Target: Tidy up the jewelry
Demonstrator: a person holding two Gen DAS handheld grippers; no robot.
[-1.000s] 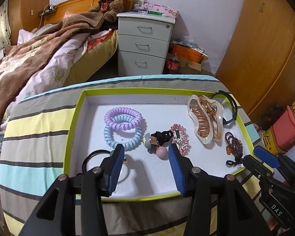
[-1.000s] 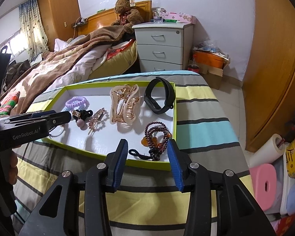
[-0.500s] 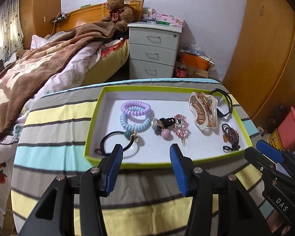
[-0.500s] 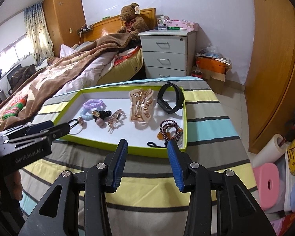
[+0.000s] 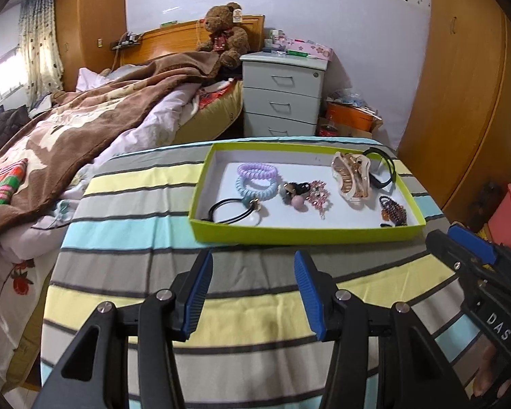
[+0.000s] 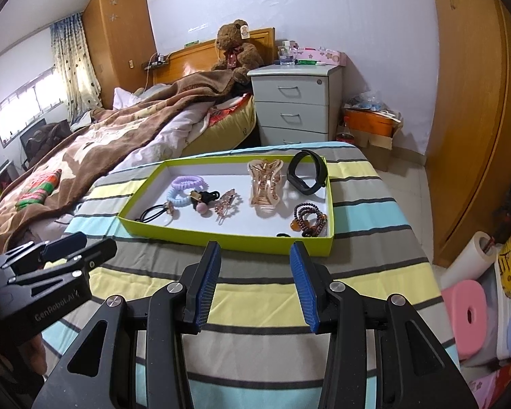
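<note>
A lime-green tray (image 5: 306, 233) (image 6: 221, 237) sits on the striped cloth. In it lie purple (image 5: 257, 171) and blue (image 5: 256, 187) coil hair ties, a black hair tie (image 5: 235, 212), a pink-ball tie (image 5: 298, 201), a pink clip (image 5: 318, 196), a rose-gold claw clip (image 5: 352, 177) (image 6: 265, 184), a black band (image 5: 383, 170) (image 6: 306, 172) and a beaded bracelet (image 5: 393, 209) (image 6: 308, 220). My left gripper (image 5: 253, 293) is open and empty, in front of the tray. My right gripper (image 6: 255, 286) is open and empty, also short of the tray's near wall.
The striped cloth (image 5: 126, 238) covers a round-edged table. A bed with a brown blanket (image 5: 68, 129) lies to the left. A grey drawer unit (image 5: 282, 95) stands behind. Wooden wardrobe doors (image 6: 470, 119) and pink stools (image 6: 466, 317) are at the right.
Both grippers have drawn back from over the tray to the near side of the table. The tray and its items have not moved. Both stay open.
</note>
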